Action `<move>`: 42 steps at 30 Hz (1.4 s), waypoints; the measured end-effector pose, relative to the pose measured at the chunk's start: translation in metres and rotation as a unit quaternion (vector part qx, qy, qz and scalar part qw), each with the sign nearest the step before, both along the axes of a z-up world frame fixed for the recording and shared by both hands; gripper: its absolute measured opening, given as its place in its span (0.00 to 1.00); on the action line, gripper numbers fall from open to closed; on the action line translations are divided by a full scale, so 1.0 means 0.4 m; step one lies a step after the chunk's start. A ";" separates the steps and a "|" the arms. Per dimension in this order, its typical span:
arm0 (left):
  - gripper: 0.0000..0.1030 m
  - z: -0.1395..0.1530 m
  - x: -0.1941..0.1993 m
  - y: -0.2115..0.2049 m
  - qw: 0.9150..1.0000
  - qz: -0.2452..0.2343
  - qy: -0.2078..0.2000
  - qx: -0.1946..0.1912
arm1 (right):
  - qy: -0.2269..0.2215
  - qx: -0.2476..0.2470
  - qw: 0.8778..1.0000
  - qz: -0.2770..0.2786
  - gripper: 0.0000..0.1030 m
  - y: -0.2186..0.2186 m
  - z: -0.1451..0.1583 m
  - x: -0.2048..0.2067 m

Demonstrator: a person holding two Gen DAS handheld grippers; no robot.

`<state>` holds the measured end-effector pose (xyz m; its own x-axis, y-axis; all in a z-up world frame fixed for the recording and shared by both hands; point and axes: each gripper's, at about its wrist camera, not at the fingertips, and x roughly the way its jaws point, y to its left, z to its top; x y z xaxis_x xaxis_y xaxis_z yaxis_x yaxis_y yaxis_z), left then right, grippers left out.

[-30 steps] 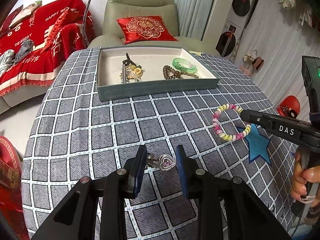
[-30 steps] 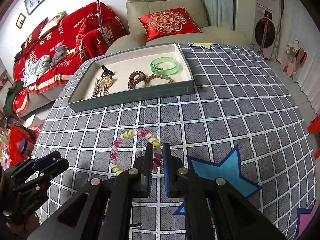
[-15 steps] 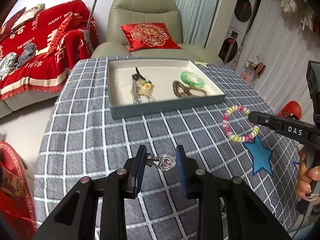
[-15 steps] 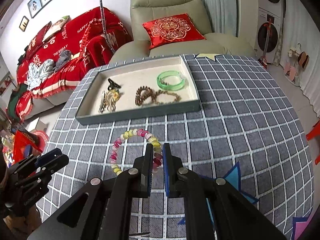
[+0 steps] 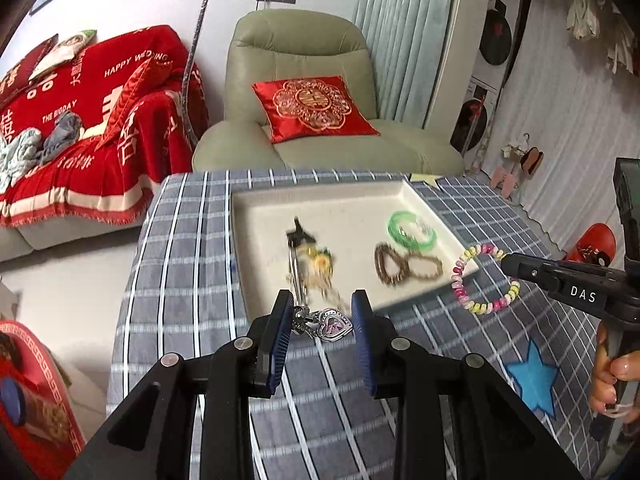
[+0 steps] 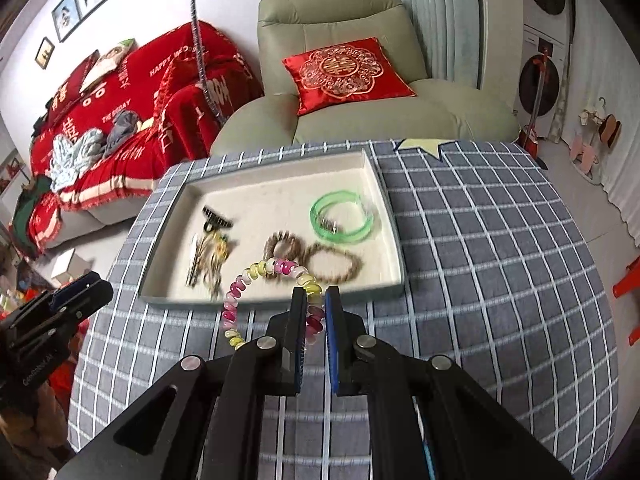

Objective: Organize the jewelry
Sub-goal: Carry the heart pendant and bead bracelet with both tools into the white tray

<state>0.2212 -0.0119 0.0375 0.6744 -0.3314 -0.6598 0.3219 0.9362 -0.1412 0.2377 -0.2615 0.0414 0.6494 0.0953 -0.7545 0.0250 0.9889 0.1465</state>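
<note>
Both lifted trayward; bracelet (image 6: 272, 280) in right hand-held gripper (image 6: 316, 312).

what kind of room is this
Most likely a home living room, set up for sorting jewelry. A green recliner with a red cushion stands behind the checked table, a sofa under a red throw sits beside it, and framed pictures hang on the wall.

Home living room: recliner armchair (image 6: 344, 68), red-throw sofa (image 6: 120, 120), framed photos (image 6: 80, 0).
</note>
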 end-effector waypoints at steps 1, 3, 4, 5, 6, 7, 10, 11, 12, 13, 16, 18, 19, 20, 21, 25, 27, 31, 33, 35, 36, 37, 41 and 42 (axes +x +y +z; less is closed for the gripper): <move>0.45 0.005 0.017 -0.008 1.000 -0.001 -0.003 0.003 | 0.000 0.000 1.000 -0.003 0.10 -0.005 0.002 0.020; 0.45 0.011 0.046 -0.021 1.000 -0.001 -0.006 0.006 | 0.002 -0.001 1.000 -0.007 0.10 -0.012 0.002 0.052; 0.45 0.012 0.057 -0.027 1.000 -0.002 -0.007 0.005 | 0.004 -0.001 1.000 -0.009 0.10 -0.015 0.001 0.066; 0.45 0.012 0.074 -0.036 1.000 -0.002 -0.006 0.005 | 0.006 -0.001 1.000 -0.011 0.10 -0.019 -0.005 0.087; 0.45 0.008 0.091 -0.044 1.000 0.000 -0.003 0.006 | 0.007 0.000 1.000 -0.013 0.10 -0.023 -0.009 0.100; 0.45 0.004 0.102 -0.051 1.000 0.002 -0.001 0.007 | 0.007 0.001 1.000 -0.015 0.10 -0.026 -0.016 0.116; 0.45 -0.020 0.144 -0.077 1.000 0.006 0.008 0.016 | 0.011 0.008 1.000 -0.024 0.10 -0.039 -0.044 0.154; 0.45 -0.032 0.159 -0.088 1.000 0.008 0.012 0.021 | 0.014 0.013 0.999 -0.027 0.10 -0.044 -0.055 0.164; 0.45 -0.041 0.168 -0.095 1.000 0.009 0.015 0.024 | 0.016 0.017 0.999 -0.029 0.10 -0.047 -0.064 0.170; 0.45 -0.053 0.181 -0.102 0.999 0.011 0.019 0.028 | 0.017 0.020 0.999 -0.032 0.10 -0.049 -0.074 0.178; 0.45 -0.078 0.202 -0.117 0.999 0.017 0.027 0.035 | 0.021 0.025 0.999 -0.038 0.10 -0.055 -0.102 0.194; 0.45 -0.098 0.213 -0.128 0.998 0.020 0.033 0.041 | 0.025 0.029 0.998 -0.041 0.10 -0.058 -0.119 0.202; 0.45 -0.107 0.219 -0.131 0.998 0.022 0.035 0.043 | 0.026 0.031 0.998 -0.043 0.10 -0.060 -0.127 0.207; 0.45 -0.114 0.221 -0.134 0.998 0.023 0.037 0.046 | 0.027 0.032 0.998 -0.045 0.10 -0.062 -0.133 0.212; 0.45 -0.122 0.225 -0.138 0.998 0.024 0.039 0.050 | 0.027 0.033 0.998 -0.046 0.10 -0.063 -0.138 0.215; 0.45 -0.145 0.235 -0.147 0.997 0.026 0.044 0.060 | 0.032 0.033 0.998 -0.046 0.10 -0.061 -0.160 0.228; 0.45 -0.155 0.239 -0.148 0.997 0.026 0.047 0.062 | 0.035 0.032 0.998 -0.043 0.10 -0.058 -0.171 0.233; 0.45 -0.168 0.243 -0.150 0.996 0.027 0.053 0.064 | 0.043 0.019 0.998 -0.037 0.10 -0.047 -0.194 0.239; 0.45 -0.173 0.242 -0.154 0.996 0.026 0.053 0.067 | 0.047 0.017 0.998 -0.037 0.10 -0.046 -0.203 0.240; 0.45 -0.178 0.240 -0.158 0.996 0.024 0.051 0.074 | 0.049 0.020 0.998 -0.038 0.10 -0.048 -0.210 0.239; 0.45 -0.180 0.239 -0.159 0.995 0.023 0.049 0.078 | 0.050 0.020 0.998 -0.038 0.10 -0.050 -0.211 0.241; 0.45 -0.181 0.239 -0.162 0.995 0.022 0.047 0.082 | 0.050 0.019 0.998 -0.037 0.10 -0.050 -0.212 0.241; 0.45 -0.195 0.242 -0.167 0.994 0.022 0.051 0.092 | 0.053 0.011 0.998 -0.033 0.10 -0.047 -0.215 0.239; 0.45 -0.196 0.241 -0.166 0.994 0.024 0.050 0.093 | 0.054 0.012 0.998 -0.032 0.10 -0.048 -0.216 0.238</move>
